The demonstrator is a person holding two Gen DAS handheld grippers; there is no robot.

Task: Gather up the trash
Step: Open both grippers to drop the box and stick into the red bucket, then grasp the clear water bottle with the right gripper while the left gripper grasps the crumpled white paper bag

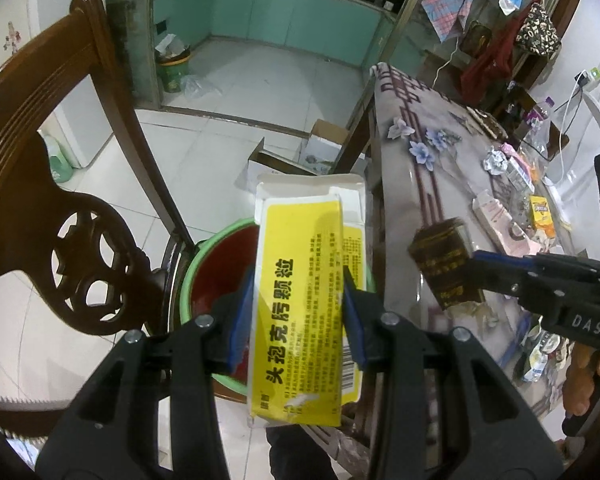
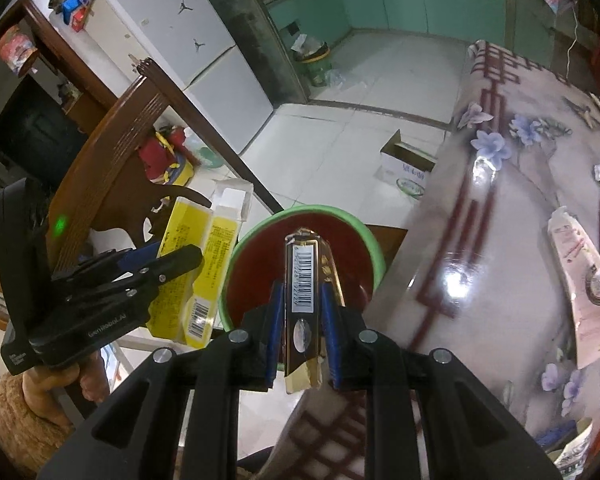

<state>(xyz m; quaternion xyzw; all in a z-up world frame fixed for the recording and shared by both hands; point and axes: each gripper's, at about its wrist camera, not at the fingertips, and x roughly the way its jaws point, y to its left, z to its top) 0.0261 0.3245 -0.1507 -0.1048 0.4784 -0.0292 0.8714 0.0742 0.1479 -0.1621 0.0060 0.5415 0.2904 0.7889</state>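
White floor tiles (image 1: 228, 152) run under everything, back to a kitchen with teal cabinets (image 1: 260, 12). Nearest, the left gripper (image 1: 298, 316) is clamped on a yellow medicine carton (image 1: 300, 300), its blue pads (image 1: 240, 320) pressing both long sides; the carton's open white flap hangs over a green-rimmed bin (image 1: 204, 276) with a red inside. Beside it, the right gripper (image 2: 300, 320) is pinched on a slim dark brown and gold box (image 2: 304, 280), barcode up, held above the same bin (image 2: 300, 216) just off the table's near corner. That table (image 2: 500, 240) wears a glossy flowered cloth; wrappers and a crumpled paper ball (image 1: 496, 160) lie along its far edge. Behind the bin stand a carved wooden chair (image 1: 60, 200), an open cardboard box (image 1: 324, 148) and a white fridge (image 2: 188, 40).
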